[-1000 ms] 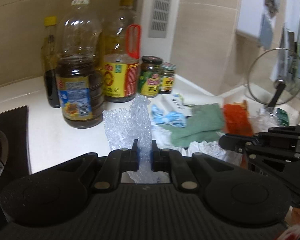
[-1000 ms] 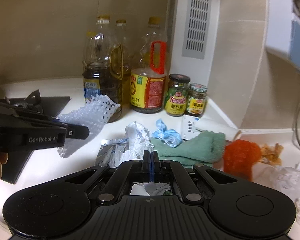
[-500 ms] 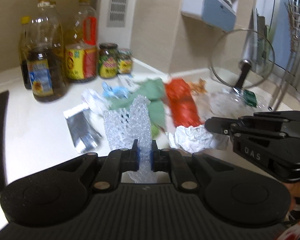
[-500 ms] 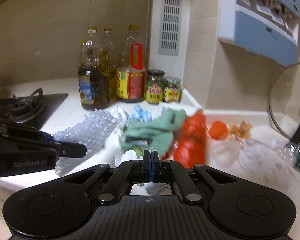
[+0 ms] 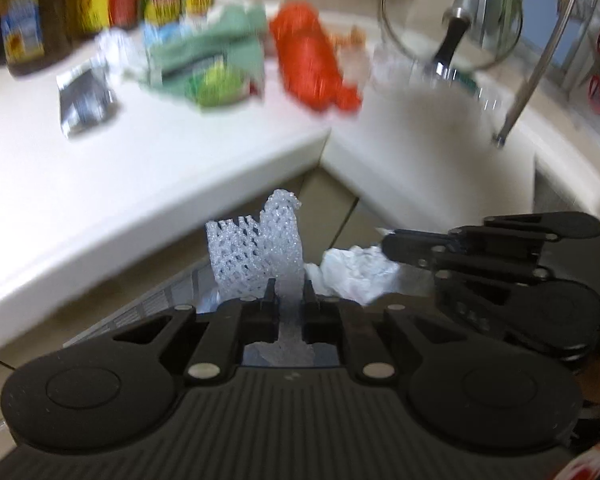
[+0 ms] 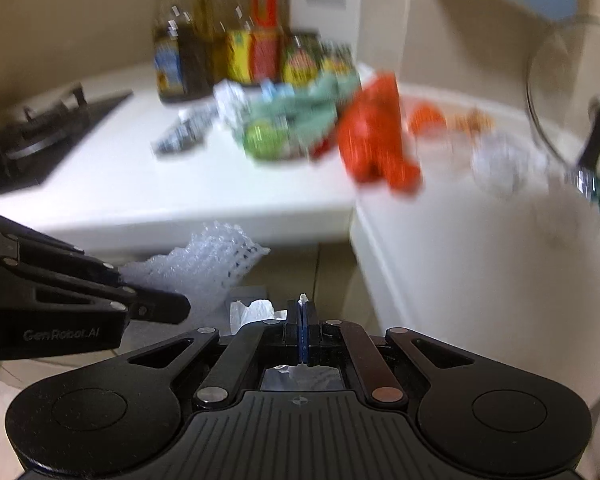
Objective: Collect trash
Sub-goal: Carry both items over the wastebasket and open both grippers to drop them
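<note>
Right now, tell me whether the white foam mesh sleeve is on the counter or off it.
Off it: the white foam mesh sleeve is clamped in the shut left gripper, out past the white counter edge.

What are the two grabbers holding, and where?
Left gripper pinches the foam net by its lower end. Right gripper pinches the crumpled white paper at its edge.

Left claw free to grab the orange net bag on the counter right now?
Probably not. The left claw is shut on the foam netting, so it has no free grip, and the orange net bag lies well back on the counter.
</note>
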`<state>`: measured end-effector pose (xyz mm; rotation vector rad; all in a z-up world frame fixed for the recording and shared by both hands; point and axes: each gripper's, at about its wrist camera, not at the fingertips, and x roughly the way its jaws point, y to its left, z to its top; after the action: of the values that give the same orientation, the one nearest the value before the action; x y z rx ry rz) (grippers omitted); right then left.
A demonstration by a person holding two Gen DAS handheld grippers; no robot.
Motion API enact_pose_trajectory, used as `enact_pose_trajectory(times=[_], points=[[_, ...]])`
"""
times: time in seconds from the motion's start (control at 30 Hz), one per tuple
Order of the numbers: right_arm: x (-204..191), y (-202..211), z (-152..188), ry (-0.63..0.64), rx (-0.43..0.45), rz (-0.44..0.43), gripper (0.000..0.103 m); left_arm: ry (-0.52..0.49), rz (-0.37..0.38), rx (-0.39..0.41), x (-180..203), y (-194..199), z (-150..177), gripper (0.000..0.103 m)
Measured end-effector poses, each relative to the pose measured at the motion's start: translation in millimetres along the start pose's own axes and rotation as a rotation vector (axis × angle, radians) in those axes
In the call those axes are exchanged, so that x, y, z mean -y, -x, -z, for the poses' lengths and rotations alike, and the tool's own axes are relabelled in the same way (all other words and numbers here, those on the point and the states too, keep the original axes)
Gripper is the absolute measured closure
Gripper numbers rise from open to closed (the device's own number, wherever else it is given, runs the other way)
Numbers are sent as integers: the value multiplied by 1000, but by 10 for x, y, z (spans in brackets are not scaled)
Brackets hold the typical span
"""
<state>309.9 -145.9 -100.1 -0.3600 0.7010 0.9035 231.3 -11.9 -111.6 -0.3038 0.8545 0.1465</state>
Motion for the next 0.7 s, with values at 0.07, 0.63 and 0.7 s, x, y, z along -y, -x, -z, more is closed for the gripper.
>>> enact_pose_trajectory(times=[0.07, 0.63, 0.7], points=[[-23, -94, 132, -18, -29, 7, 103, -12, 0, -37, -46, -154, 81, 95], [27, -845, 707, -80, -182, 63, 103, -54, 9, -254, -368, -1127, 479, 95], [50, -928, 766, -86, -194, 70, 103, -63, 15, -265, -385, -1203, 506, 95]])
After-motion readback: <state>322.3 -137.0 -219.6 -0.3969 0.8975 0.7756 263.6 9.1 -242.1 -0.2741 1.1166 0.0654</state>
